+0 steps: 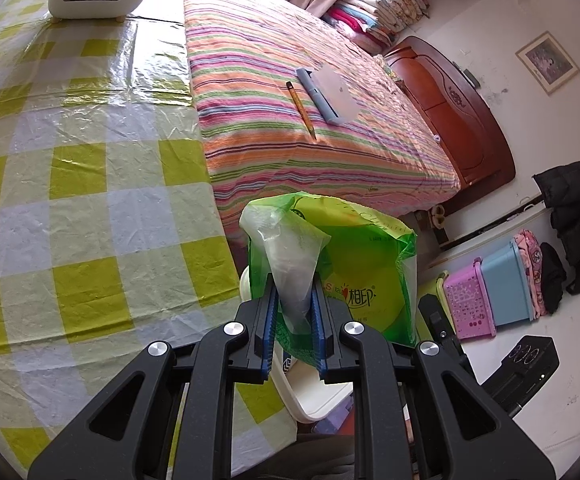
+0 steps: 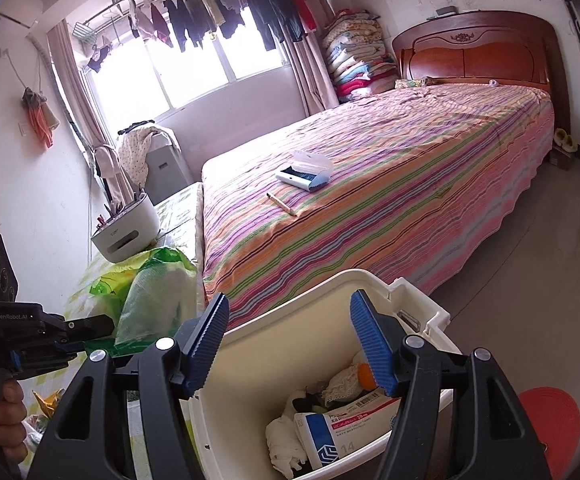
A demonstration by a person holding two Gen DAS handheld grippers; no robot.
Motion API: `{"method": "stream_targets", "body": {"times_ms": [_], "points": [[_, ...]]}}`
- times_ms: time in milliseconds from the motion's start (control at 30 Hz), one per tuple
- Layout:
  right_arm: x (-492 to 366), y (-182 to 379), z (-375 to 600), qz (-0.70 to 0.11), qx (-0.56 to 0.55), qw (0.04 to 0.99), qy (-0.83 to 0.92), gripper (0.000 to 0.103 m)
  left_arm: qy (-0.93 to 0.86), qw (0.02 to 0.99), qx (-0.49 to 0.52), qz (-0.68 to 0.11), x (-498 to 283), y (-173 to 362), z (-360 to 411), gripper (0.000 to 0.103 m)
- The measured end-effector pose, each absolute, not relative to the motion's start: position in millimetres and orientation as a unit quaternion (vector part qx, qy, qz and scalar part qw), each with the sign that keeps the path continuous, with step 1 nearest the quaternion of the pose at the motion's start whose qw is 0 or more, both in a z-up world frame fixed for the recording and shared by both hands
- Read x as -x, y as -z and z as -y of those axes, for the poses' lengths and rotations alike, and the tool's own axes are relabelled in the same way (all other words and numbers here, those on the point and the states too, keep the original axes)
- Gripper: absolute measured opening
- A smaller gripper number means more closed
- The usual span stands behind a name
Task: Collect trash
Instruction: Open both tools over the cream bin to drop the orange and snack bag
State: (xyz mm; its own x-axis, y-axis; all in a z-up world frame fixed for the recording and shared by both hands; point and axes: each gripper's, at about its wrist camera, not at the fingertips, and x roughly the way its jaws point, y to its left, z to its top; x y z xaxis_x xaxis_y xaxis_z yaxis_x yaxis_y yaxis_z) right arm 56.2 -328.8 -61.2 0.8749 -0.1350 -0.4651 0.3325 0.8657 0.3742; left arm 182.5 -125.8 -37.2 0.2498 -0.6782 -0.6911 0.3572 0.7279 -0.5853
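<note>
Left hand-held gripper (image 1: 294, 320) clamped on green wrapper (image 1: 342, 264), held upright over bench (image 1: 89, 208) edge, just left of bin (image 2: 273, 344); right hand-held gripper (image 2: 290, 340) agape, empty, above bin, nearer it.

Crumpled green tissue wrapper (image 1: 332, 264) held upright, above open cream bin (image 2: 290, 328) of trash.

Glossy crinkled plastic bag (image 1: 330, 264); smooth plastic bin (image 2: 310, 320).
</note>
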Motion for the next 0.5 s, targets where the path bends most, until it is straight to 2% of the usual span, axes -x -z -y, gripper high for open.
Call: {"method": "stream_targets", "body": {"times_ms": [300, 400, 500], "points": [[-31, 51, 343, -0.137, -0.257, 0.944, 0.155, 0.061, 0.367, 0.771, 0.099, -0.510, -162, 47, 171, 0.017], [-29, 49, 346, -0.130, -0.263, 0.943, 0.157, 0.061, 0.372, 0.776, 0.083, -0.503, -155, 48, 178, 0.022], [-29, 47, 347, -0.132, -0.262, 0.943, 0.155, 0.061, 0.373, 0.783, 0.091, -0.489, -151, 47, 177, 0.040]]}}
